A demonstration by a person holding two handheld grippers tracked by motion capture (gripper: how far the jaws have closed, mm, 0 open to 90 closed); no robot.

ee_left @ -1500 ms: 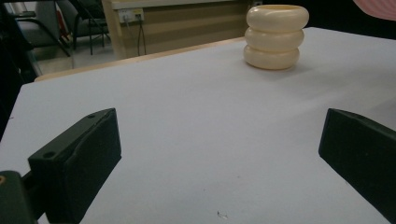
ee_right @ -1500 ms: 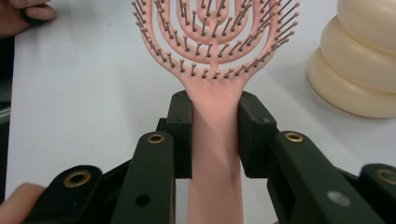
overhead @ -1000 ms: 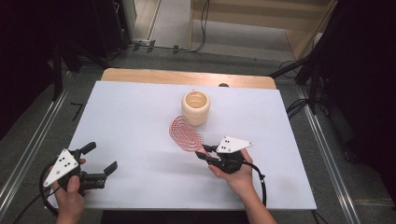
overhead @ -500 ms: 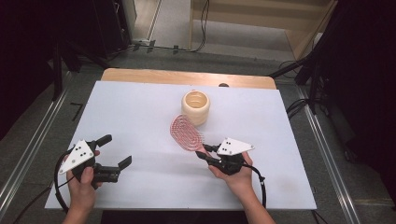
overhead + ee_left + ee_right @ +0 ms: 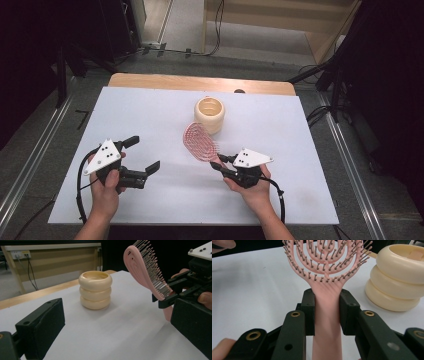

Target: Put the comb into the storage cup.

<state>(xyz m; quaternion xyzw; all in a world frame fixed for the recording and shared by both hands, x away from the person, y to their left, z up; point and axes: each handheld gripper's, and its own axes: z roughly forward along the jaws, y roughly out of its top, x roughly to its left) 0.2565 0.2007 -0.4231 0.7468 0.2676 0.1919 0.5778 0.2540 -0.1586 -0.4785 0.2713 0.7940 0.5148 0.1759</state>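
Observation:
A pink hairbrush (image 5: 199,142) with a spiral head is held up off the white table (image 5: 285,125) by its handle, bristles facing up. My right gripper (image 5: 220,163) is shut on that handle (image 5: 327,315), just below the head (image 5: 327,260). A cream ringed cup (image 5: 210,114) stands upright right behind the brush head. My left gripper (image 5: 143,154) is open at the front left, holding nothing. In the left gripper view its jaws frame the cup (image 5: 95,293) and the raised hairbrush (image 5: 143,267).
A wooden strip (image 5: 200,82) runs along the table's far edge. Metal rails (image 5: 350,160) flank both sides of the table. Cables (image 5: 215,30) lie on the floor beyond it. Bare white tabletop lies between the two grippers.
My left gripper has moved right and a little forward, toward the table's middle, still open. The right gripper has held the hairbrush in place.

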